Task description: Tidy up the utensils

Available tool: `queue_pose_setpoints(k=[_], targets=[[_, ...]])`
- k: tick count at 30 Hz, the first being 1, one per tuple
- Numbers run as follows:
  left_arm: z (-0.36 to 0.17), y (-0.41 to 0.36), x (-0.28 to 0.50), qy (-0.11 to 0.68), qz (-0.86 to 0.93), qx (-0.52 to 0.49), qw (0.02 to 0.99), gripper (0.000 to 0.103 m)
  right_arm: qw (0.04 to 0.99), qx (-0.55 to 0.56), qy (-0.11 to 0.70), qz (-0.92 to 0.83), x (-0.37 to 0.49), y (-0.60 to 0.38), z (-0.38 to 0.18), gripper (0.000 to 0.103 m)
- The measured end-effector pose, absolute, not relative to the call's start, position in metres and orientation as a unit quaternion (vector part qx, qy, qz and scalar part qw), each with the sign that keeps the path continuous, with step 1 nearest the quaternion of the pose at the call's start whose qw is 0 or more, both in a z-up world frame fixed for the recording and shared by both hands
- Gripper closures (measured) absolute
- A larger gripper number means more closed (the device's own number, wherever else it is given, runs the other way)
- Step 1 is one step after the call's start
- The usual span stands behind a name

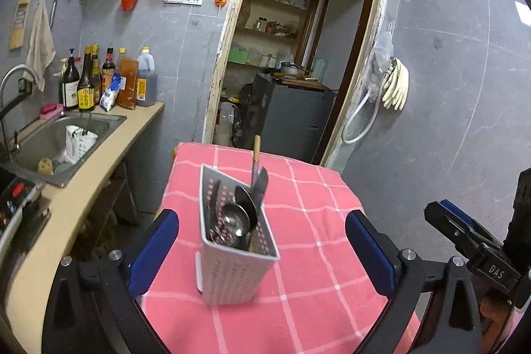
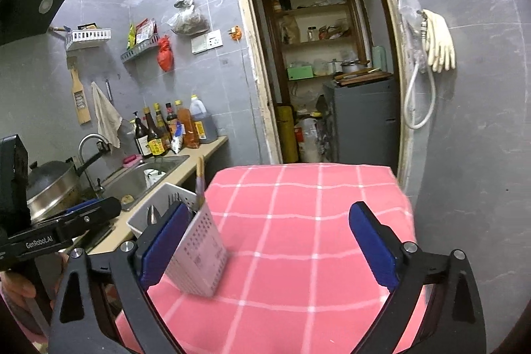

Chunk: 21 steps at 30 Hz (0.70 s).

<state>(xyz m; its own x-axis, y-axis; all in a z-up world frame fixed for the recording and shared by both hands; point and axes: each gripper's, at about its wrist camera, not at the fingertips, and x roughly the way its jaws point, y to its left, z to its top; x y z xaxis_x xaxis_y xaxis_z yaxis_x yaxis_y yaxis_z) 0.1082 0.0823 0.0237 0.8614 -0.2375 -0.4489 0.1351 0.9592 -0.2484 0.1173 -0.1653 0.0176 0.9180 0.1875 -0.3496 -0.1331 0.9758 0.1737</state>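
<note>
Left tongs [image 1: 262,249] gape wide, empty, straddling the utensil caddy [image 1: 232,254]; right tongs [image 2: 275,249] equally wide, empty. Caddy stands upright mid-bench [image 1: 315,271], spoons [image 1: 237,219] inside. Risk: a careless closing nudge likely topples the top-heavy caddy.

A white perforated plastic utensil holder [image 1: 232,241] stands on the pink checked bench [image 1: 315,221], near its left edge. Metal spoons [image 1: 237,218] and a wooden-handled knife [image 1: 256,161] stand inside it. A steel sink [image 1: 56,141] lies to the left, with dark sauce bottles [image 1: 99,78] behind it.
</note>
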Motion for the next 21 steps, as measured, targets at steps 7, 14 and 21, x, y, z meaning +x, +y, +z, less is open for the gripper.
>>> queue_pose_setpoints(k=[7,14,21], targets=[[0.015,0.068,0.077,0.234,-0.072,-0.099,0.964,0.002,0.981,0.05,0.179,0.056,0.079,-0.181,0.017,0.002],[0.015,0.061,0.051,0.226,-0.049,-0.096,0.968,0.002,0.983,0.063,0.173,0.027,0.05,-0.2,0.02,0.002],[0.015,0.053,0.031,0.224,-0.038,-0.074,0.971,0.002,0.983,0.061,0.174,0.022,0.028,-0.209,0.016,0.002]])
